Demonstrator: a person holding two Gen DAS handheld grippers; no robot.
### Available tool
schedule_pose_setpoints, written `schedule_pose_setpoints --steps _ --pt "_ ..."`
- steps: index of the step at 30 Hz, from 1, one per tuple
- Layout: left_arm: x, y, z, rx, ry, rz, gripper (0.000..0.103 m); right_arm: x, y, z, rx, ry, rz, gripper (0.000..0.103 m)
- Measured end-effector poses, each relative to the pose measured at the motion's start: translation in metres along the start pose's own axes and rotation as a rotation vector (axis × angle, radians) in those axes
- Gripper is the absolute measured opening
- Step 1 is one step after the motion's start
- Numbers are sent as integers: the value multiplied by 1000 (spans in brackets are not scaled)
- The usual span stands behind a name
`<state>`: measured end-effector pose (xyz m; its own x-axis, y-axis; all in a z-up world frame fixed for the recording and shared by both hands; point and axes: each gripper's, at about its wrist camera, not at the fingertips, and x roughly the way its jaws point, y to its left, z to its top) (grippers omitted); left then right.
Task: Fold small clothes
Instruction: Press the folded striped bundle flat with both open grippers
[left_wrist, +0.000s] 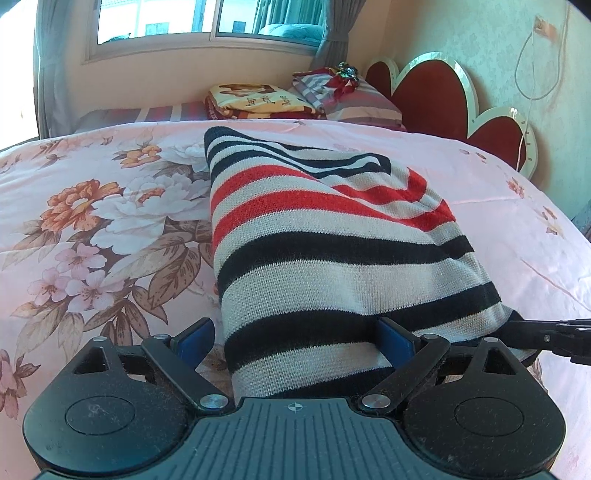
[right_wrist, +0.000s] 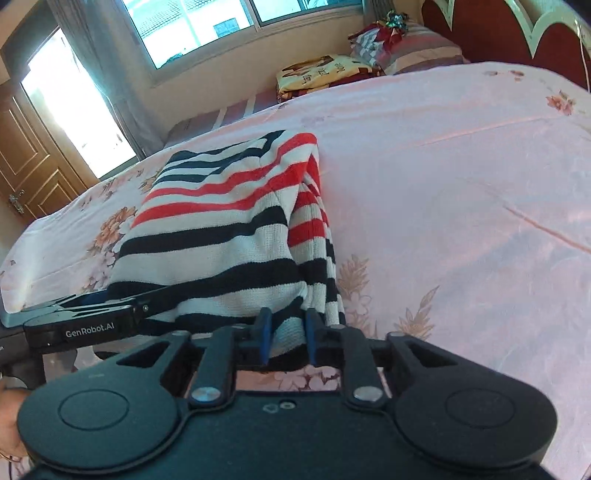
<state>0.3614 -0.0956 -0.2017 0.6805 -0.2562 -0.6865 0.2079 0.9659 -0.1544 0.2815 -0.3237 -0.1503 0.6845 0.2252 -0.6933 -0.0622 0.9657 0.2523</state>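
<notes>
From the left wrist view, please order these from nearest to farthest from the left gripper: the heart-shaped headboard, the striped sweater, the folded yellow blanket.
1. Striped sweater: lies between the fingers of the left gripper.
2. Folded yellow blanket: far end of the bed, just left of centre.
3. Heart-shaped headboard: against the wall, at the right.

The last two are nearly alike.

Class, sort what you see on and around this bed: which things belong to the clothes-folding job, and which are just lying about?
Part of the job:
- striped sweater
- left gripper, jaws wide around the hem
- right gripper, closed on the hem
- floral bedspread, the work surface

Just lying about:
- folded yellow blanket
- striped pillow
- heart-shaped headboard
- curtains
</notes>
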Motion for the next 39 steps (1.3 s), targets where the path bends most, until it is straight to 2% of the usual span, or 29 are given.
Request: schedule_pose_setpoints --steps 2,3,4,5,6,8,9,11,12,17,21,23,25,29,32,34,36,39 --pt "-1 -1 0 1 4 1 94 -4 2 -3 -20 -26 -42 7" --pt "-1 -3 0 5 8 5 94 -4 1 -4 -42 -48 -112 2" --pt "-2 -5 0 11 12 3 94 4 -5 -6 -58 -40 -220 1" --pt "-3 -7 -1 21 17 0 94 15 -20 -9 -3 25 -237 1" --pt "-4 -8 -2 32 18 -1 94 16 -30 -13 56 23 -204 1" --pt "-9 -11 -2 45 18 -1 94 11 -29 -14 55 -13 -230 1" --pt "-14 -12 -1 47 10 -6 94 5 -28 -14 71 -48 -236 5" --pt "-24 -12 3 51 -13 -10 94 -7 -25 -12 85 -93 -194 20" --pt "-28 -11 6 47 -23 -17 94 -13 -19 -8 67 -104 -180 22" --pt "-31 0 39 -10 -53 -17 94 -15 13 21 -36 -137 -130 22" --pt "-14 9 70 -55 -72 12 94 13 33 63 -111 -149 -100 22" --pt "1 12 85 -72 -71 31 94 32 40 86 -137 -149 -94 25" --pt "20 14 101 -91 -62 47 94 53 43 108 -138 -150 -90 30" --pt "63 17 122 -135 -33 75 94 93 45 138 -144 -135 -78 28" --pt "100 28 122 -169 24 130 94 125 42 145 -176 -93 -86 26" --pt "114 45 116 -270 59 112 94 148 35 137 -225 -65 -123 25" --pt "117 57 111 -363 39 96 94 157 27 128 -267 -108 -131 28" --pt "122 46 110 -294 32 140 94 165 18 128 -241 -141 -116 30"
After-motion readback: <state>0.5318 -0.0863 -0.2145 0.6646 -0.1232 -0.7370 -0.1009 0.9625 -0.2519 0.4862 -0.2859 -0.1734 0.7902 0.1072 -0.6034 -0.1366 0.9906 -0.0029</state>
